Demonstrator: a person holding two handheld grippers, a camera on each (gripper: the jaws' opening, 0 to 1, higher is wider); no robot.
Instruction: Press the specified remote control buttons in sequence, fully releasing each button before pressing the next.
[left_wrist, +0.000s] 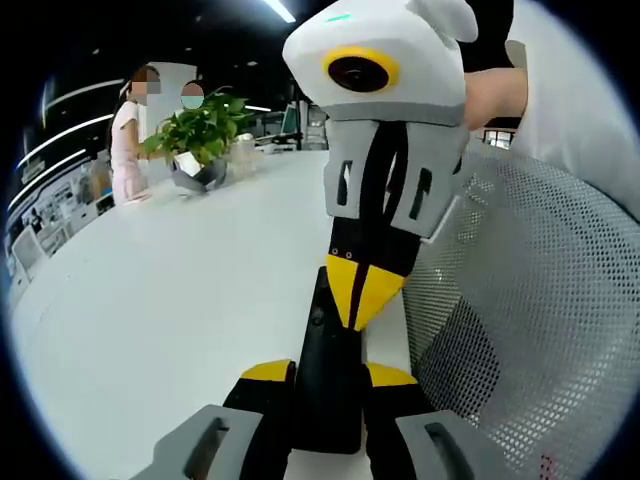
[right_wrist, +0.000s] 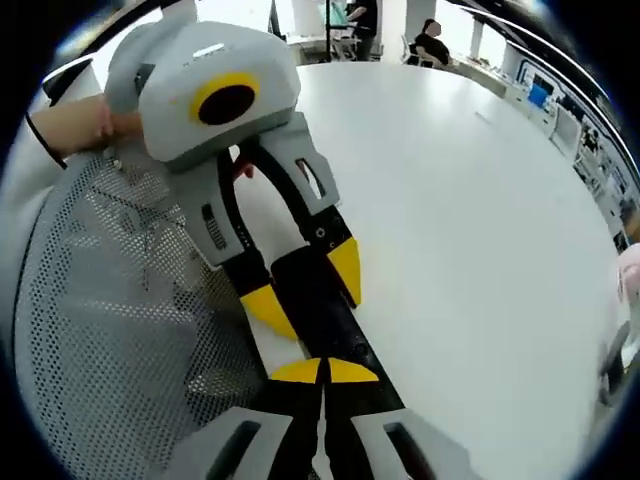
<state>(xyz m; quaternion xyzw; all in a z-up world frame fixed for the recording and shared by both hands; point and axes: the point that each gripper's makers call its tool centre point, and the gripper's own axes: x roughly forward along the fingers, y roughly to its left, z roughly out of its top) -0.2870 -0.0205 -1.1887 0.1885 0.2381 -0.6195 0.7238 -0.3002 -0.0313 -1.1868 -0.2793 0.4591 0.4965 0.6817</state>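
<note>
Left gripper view: left gripper (left_wrist: 328, 378) fingers clamp slim black remote (left_wrist: 327, 370); right gripper (left_wrist: 362, 292) fingers closed, touching it.

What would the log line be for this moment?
left tool: shut on remote control | right tool: shut, tips on remote | surface: white table

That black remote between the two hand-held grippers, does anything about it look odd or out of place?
Nothing looks damaged or spilled. The black remote lies near the edge of the white table, beside a mesh chair. The left hand-held gripper clamps its near end, while the right hand-held gripper, jaws closed, touches its top with the tips.
</note>
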